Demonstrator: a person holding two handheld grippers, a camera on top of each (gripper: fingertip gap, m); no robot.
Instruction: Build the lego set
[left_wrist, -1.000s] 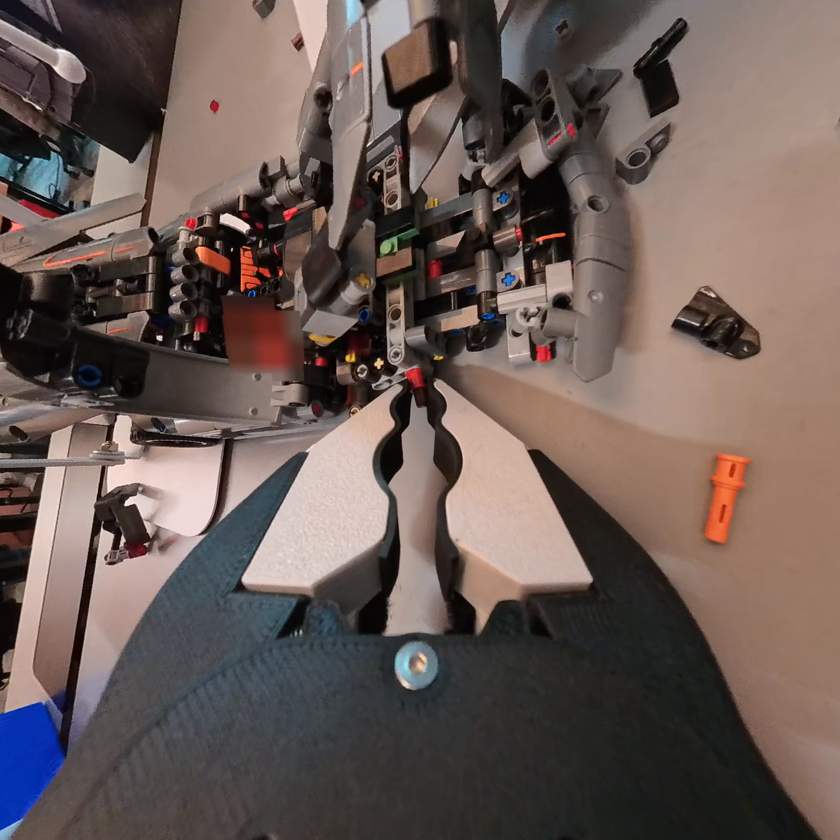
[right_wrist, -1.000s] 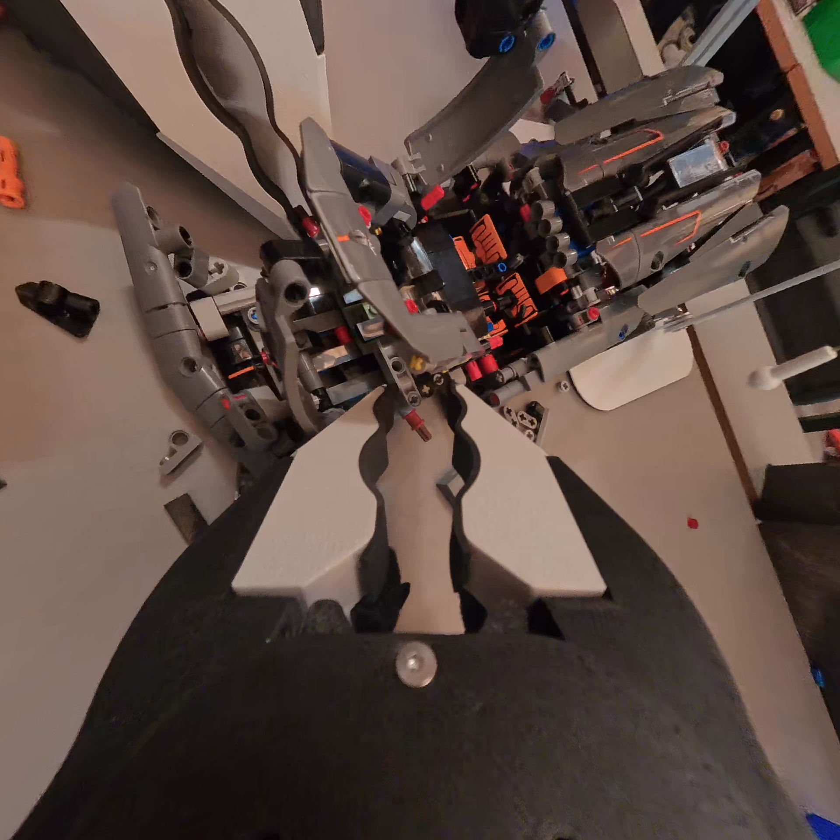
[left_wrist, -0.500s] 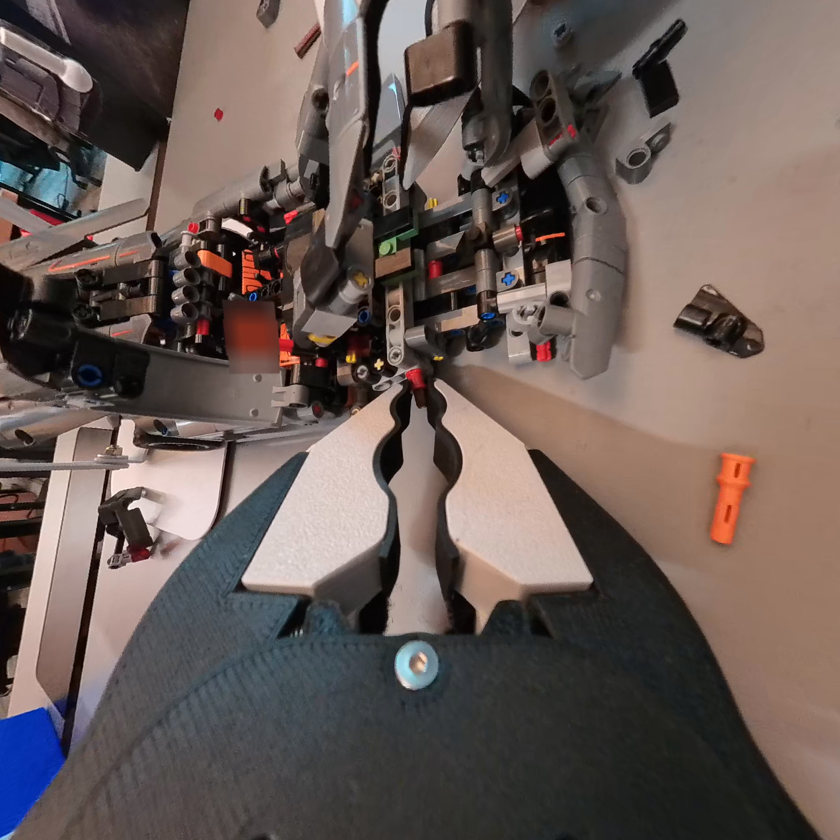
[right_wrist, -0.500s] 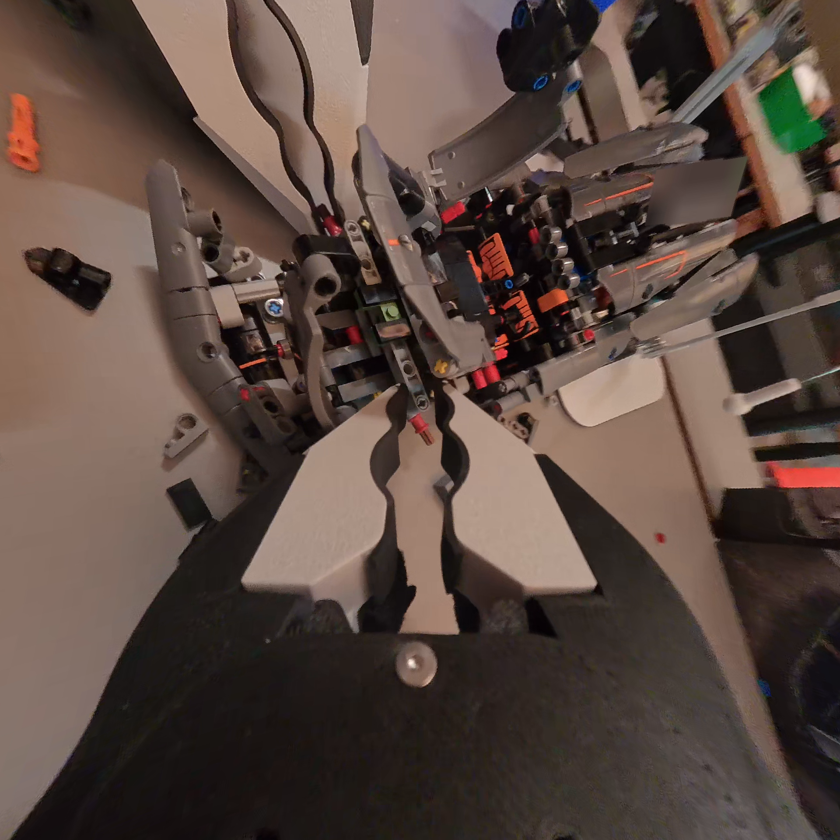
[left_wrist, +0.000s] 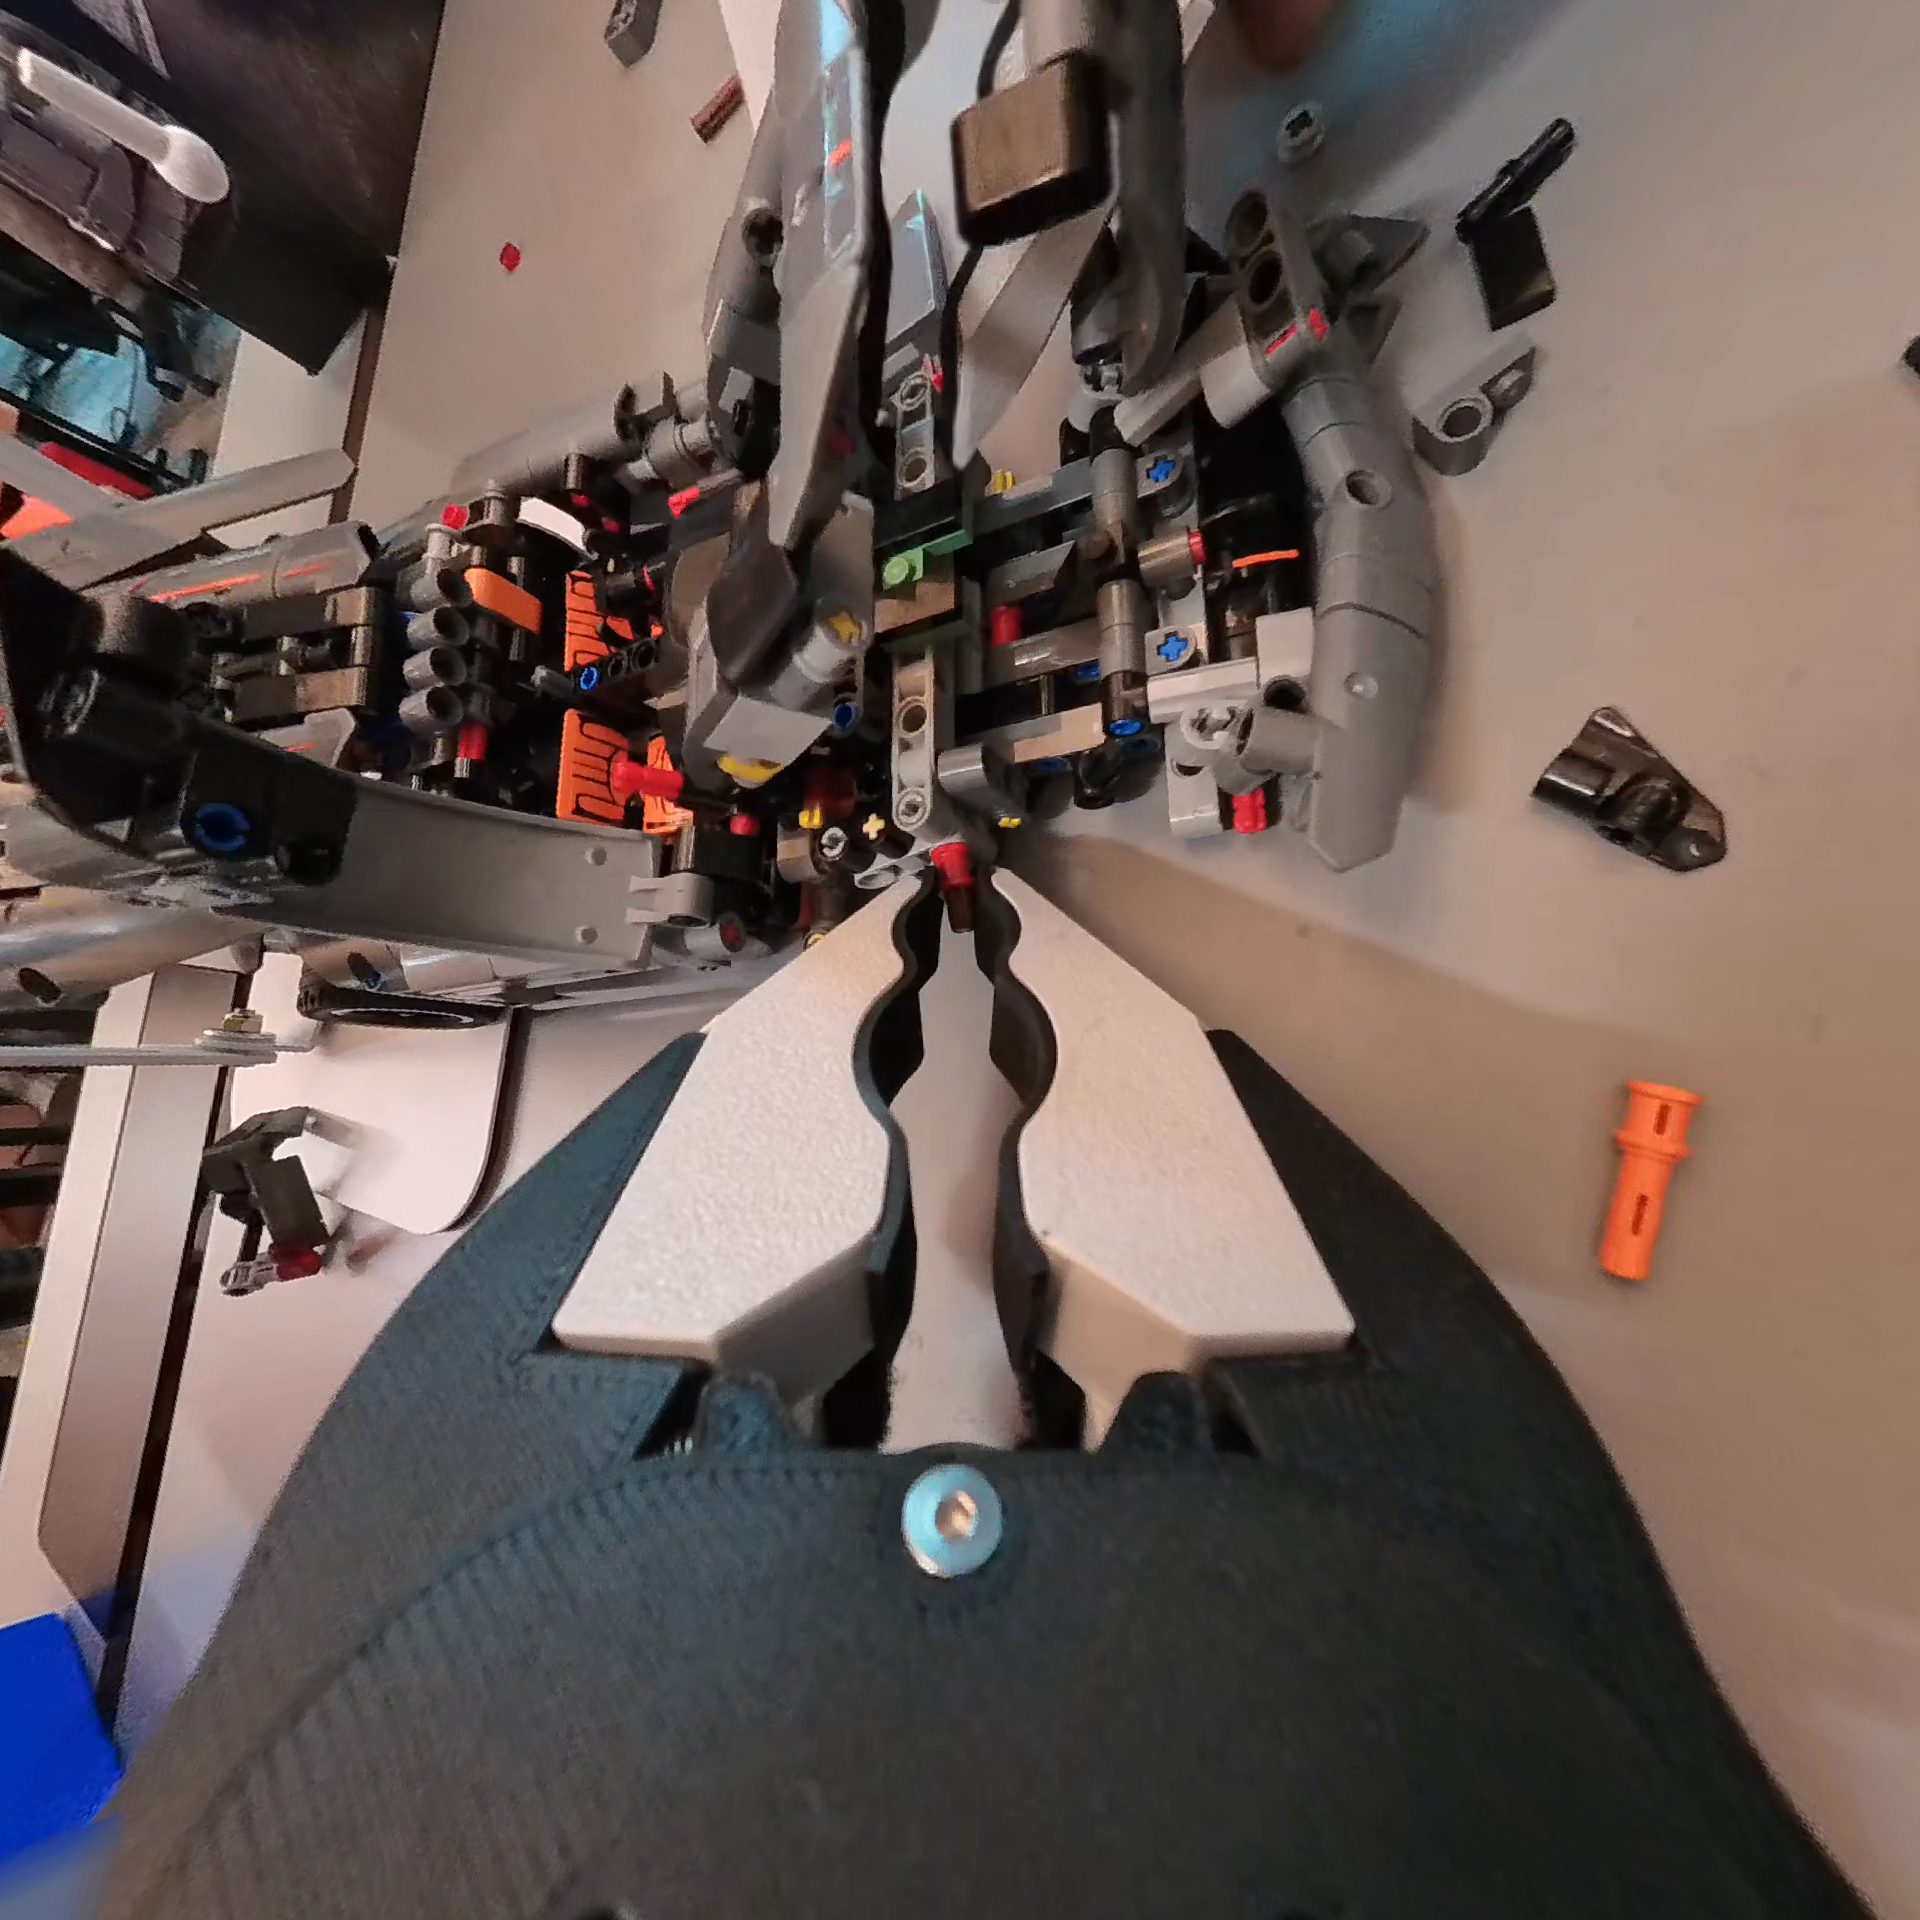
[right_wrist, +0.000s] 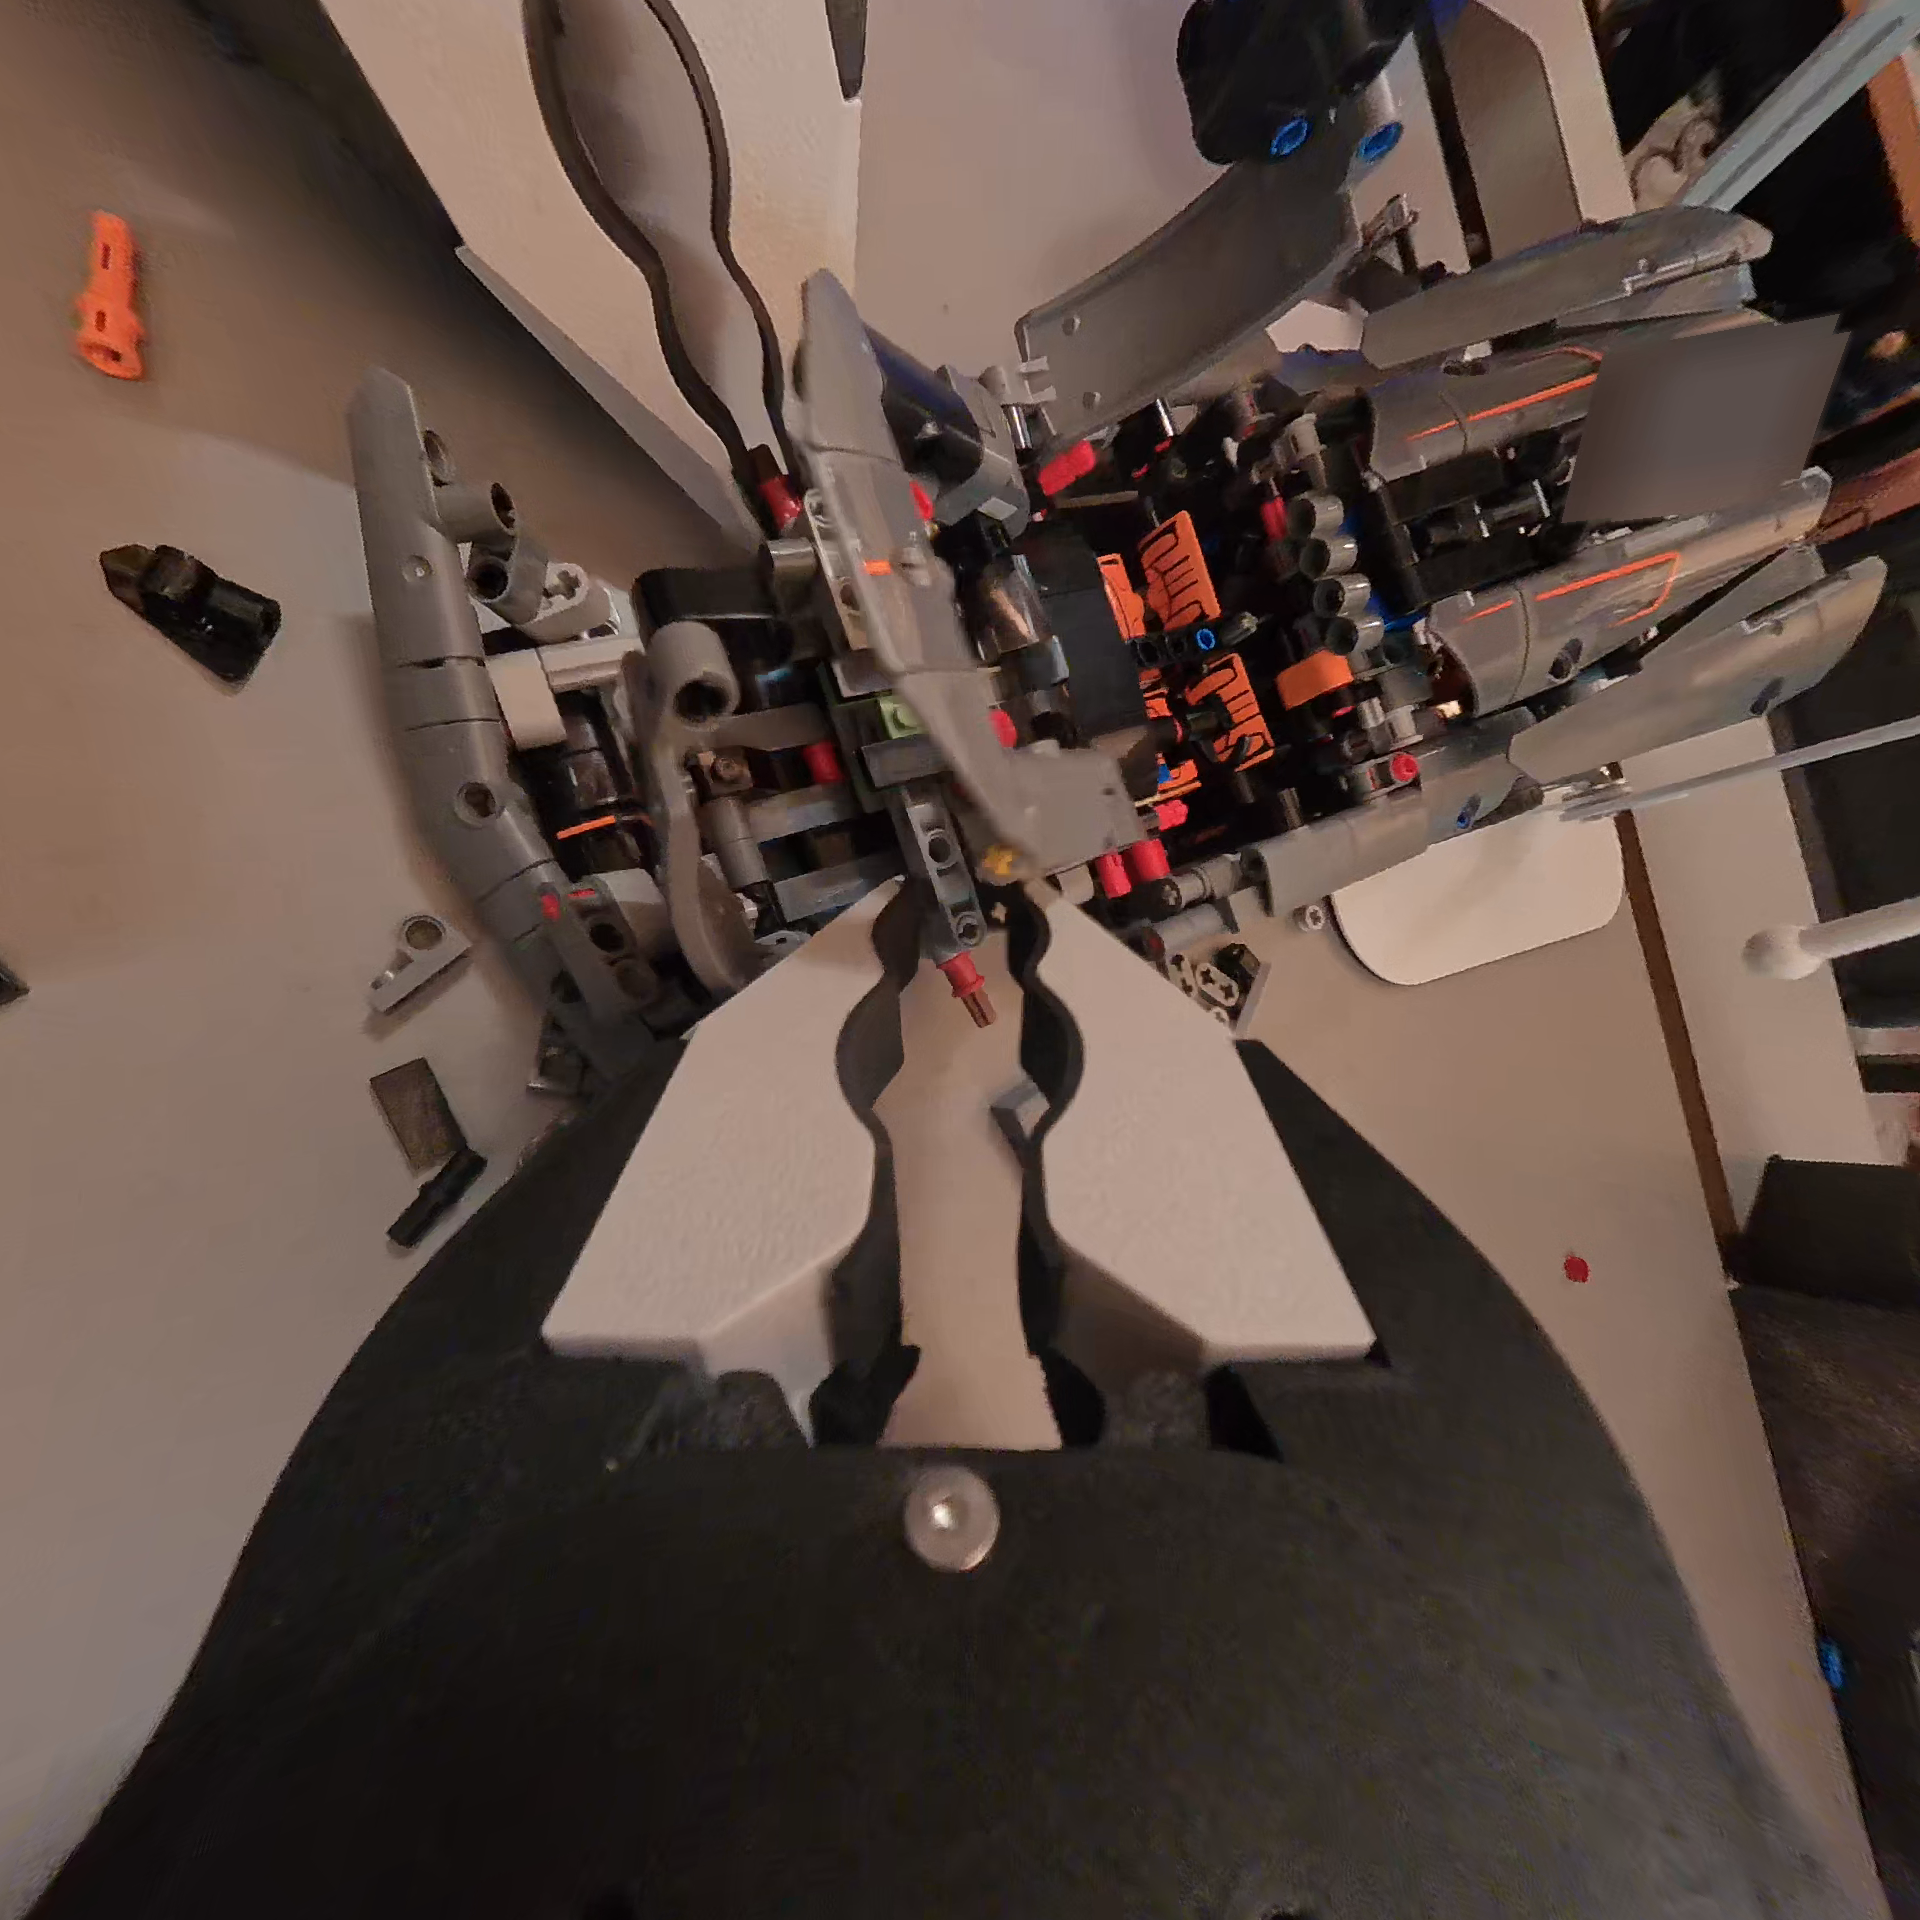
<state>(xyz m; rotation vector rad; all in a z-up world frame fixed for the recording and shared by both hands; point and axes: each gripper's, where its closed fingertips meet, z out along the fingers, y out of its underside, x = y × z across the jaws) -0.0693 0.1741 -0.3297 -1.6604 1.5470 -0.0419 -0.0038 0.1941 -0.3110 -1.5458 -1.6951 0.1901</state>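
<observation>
Mid-build: grey/black/orange model (left_wrist: 935, 623) lying on its side on table (left_wrist: 1662, 520), mostly assembled. Step in hand looks like seating red pin (left_wrist: 951, 868) into the small grey beam (left_wrist: 914, 727) at the model's near edge.

Left gripper (left_wrist: 951, 909) tips right at the pin; jaws nearly together, apparently pinching its dark free end. Contact not fully clear, tips crowd it.

Right gripper (right_wrist: 961, 935) in from the other side, jaws somewhat apart, straddling the same beam (right_wrist: 940, 873); pin (right_wrist: 966, 982) sticking out into the gap, untouched by either finger. Probably bracing the model, not gripping.

Next move, as a guess: push pin straight along its axis into the hole, beam held against the push. Risk: skewed push, or whole model sliding.

Pose: both grippers low, roughly level with table, converging on the same spot from opposite sides.

Loose around: orange pin (left_wrist: 1652, 1179), black piece (left_wrist: 1626, 790), grey connector (left_wrist: 1470, 416), all apart from model, untouched.
</observation>
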